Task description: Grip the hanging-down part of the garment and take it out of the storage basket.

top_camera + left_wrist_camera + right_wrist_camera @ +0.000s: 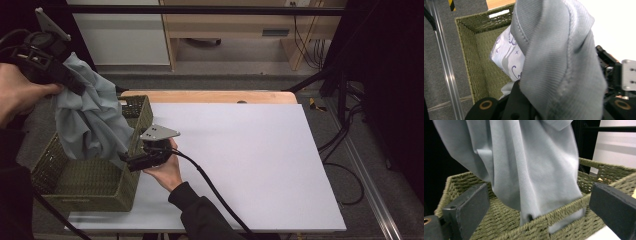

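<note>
A grey-blue cloth (pixel 87 117) hangs from my left gripper (pixel 75 87), which is shut on its top, high over the table's left edge. The cloth's lower end droops into an olive woven basket (pixel 90 197). In the left gripper view the cloth (pixel 559 62) drapes over the jaws, and a white cloth with purple print (pixel 509 57) lies inside the basket (pixel 471 57). My right gripper (pixel 131 161) sits at the basket's right rim, pointing at the cloth. In the right gripper view it (pixel 539 202) stands open, jaws wide apart, with the hanging cloth (pixel 531 170) beyond the basket rim (pixel 564 212).
The basket stands on the left end of a white board (pixel 250 160) over a wooden tabletop (pixel 210 96). Cables (pixel 345 150) and a metal rail lie on the floor to the right. A black bar (pixel 200 10) crosses the back.
</note>
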`<state>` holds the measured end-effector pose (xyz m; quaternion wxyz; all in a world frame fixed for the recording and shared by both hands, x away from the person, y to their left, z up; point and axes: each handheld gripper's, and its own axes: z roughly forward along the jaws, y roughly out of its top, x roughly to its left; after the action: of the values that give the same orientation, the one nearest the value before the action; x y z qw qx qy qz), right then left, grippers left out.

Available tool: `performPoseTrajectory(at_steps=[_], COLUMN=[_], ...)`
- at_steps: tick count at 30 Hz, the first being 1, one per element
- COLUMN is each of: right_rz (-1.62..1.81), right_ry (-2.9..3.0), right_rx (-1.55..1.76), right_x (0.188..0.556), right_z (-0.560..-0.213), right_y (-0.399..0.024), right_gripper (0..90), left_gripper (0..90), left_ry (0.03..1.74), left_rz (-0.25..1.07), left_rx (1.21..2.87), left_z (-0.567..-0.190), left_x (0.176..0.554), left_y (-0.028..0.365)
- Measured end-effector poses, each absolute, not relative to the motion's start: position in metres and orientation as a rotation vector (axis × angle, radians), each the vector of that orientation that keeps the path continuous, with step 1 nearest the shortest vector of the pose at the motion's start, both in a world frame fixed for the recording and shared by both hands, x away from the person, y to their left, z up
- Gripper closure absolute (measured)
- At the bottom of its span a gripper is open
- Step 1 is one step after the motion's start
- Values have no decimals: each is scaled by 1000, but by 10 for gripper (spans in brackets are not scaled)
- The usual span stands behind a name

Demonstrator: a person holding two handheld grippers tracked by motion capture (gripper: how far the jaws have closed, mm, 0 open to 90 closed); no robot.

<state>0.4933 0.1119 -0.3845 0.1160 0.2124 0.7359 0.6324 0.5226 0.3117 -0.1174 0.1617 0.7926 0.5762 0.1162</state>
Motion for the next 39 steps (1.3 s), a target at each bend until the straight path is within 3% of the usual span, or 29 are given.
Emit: performPoseTrajectory(at_steps=[9, 14, 20, 30, 39], right_rz=[1813, 1764, 1768, 1769, 1756], right_ry=[2206, 2249, 2261, 2294, 2292], right_rx=[629, 616, 623, 633, 589], right_x=[503, 503, 509, 516, 510], right_z=[-390, -393, -401, -404, -391], right_y=[140, 151, 159, 156, 143], right_gripper=[71, 150, 342, 869, 889], left_gripper=[807, 807, 807, 808, 808], left_ry=[1636, 1632, 1630, 1631, 1622], left_rz=[331, 333, 334, 330, 340], left_rx=[2269, 2269, 2273, 2263, 2248], left_z=[-117, -117, -118, -120, -116], left_x=[522, 521, 521, 521, 519], left_y=[309, 309, 309, 313, 314])
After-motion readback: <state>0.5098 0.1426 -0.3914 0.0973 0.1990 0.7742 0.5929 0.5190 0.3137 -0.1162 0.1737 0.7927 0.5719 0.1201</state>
